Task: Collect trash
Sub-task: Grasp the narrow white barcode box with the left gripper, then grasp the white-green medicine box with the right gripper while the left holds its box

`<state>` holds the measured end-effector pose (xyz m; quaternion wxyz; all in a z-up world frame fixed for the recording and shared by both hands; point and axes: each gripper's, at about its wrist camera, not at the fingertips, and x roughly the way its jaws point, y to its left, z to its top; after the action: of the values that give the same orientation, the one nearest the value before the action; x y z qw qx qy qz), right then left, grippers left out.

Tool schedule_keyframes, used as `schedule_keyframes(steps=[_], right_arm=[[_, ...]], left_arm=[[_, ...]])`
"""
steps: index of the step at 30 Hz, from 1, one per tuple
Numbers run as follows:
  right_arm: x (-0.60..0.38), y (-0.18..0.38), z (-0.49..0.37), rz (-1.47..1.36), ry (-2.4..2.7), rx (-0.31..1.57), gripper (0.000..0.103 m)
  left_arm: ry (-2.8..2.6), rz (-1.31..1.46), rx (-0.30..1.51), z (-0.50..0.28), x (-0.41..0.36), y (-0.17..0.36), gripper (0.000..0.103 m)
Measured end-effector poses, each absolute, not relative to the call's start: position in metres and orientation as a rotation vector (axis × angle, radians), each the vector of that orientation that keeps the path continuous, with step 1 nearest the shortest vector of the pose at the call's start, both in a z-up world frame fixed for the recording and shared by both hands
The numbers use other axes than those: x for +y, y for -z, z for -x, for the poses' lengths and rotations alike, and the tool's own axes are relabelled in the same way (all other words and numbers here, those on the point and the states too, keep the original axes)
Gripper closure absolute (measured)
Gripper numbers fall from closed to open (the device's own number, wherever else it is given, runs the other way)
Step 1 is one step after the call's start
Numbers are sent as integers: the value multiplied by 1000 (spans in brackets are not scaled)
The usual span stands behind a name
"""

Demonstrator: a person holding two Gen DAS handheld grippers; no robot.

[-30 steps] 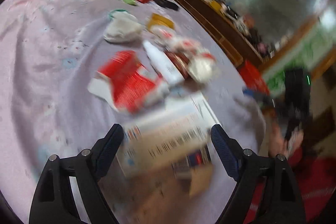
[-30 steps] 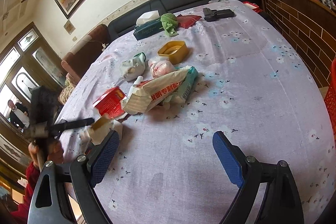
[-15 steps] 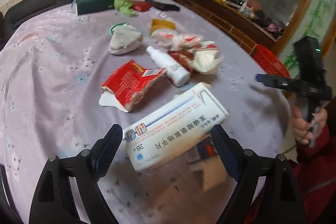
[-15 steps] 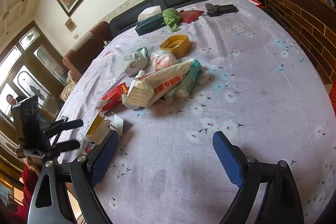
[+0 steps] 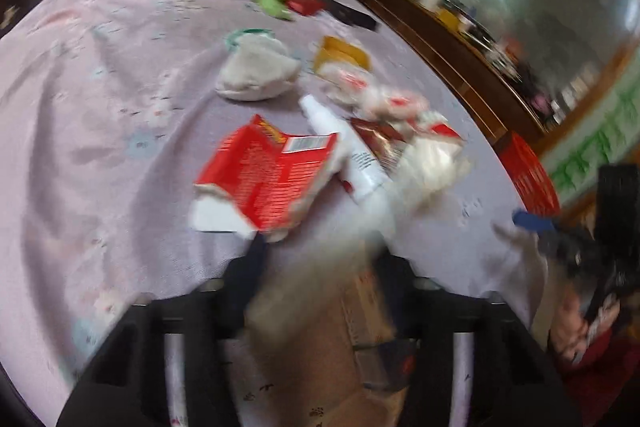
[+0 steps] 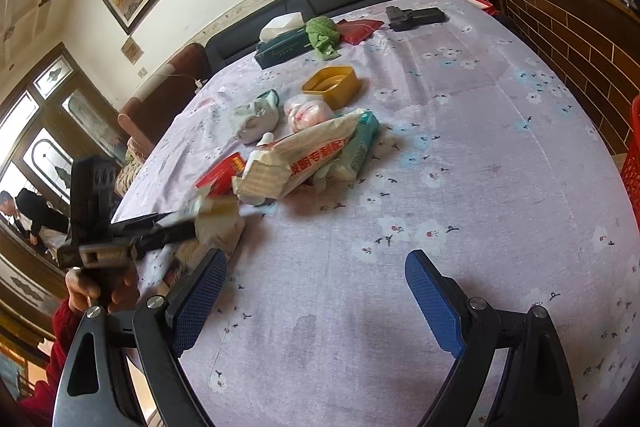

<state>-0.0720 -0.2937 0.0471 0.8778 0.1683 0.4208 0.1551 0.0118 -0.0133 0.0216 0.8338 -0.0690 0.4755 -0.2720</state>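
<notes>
Trash lies in a heap mid-table: a torn red carton (image 5: 272,179), a white bottle (image 5: 348,151), crumpled white wrappers (image 5: 424,151) and a long cream bag with red print (image 6: 304,159). My left gripper (image 5: 320,267) is blurred, its jaws close together on a white medicine box (image 5: 316,291); it also shows in the right wrist view (image 6: 208,215). My right gripper (image 6: 316,291) is open and empty above bare tablecloth, right of the heap.
A yellow tub (image 6: 332,85), a grey-white cloth (image 6: 252,117), a green tissue box (image 6: 280,47), a green rag (image 6: 322,31) and a black object (image 6: 416,15) lie farther back. A red basket (image 5: 528,175) stands beyond the table's right edge. A cardboard box (image 5: 360,347) sits below the near edge.
My left gripper's jaws have come together on the white medicine box, which was lying between open jaws. The right gripper has barely moved.
</notes>
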Motion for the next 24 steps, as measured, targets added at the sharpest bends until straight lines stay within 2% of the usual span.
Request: schedule_keyframes(steps=[1,2,3,11,22,24], right_arm=[[-292,-48,73,-345,-324,877,10],[-291,-48,73,-340,-324,879,10],[-289,-48,73,-338,-325,881,10],[-245,-50,69,-252,-365,922,9],[-129,-38,37,-112,-447,1009,9],[-113,-32,32,-74,-427,1036,12]], left_arm=[[538,145,1001,-9,-13,-23,78],[507,136,996,-7,-13,-23,86],[475,129,999,-3,-12,-22,89],[312,183,923,43,29,-26,91],[175,231,864,77,64,-25,91],[158,223,863,79,66,-22,91]])
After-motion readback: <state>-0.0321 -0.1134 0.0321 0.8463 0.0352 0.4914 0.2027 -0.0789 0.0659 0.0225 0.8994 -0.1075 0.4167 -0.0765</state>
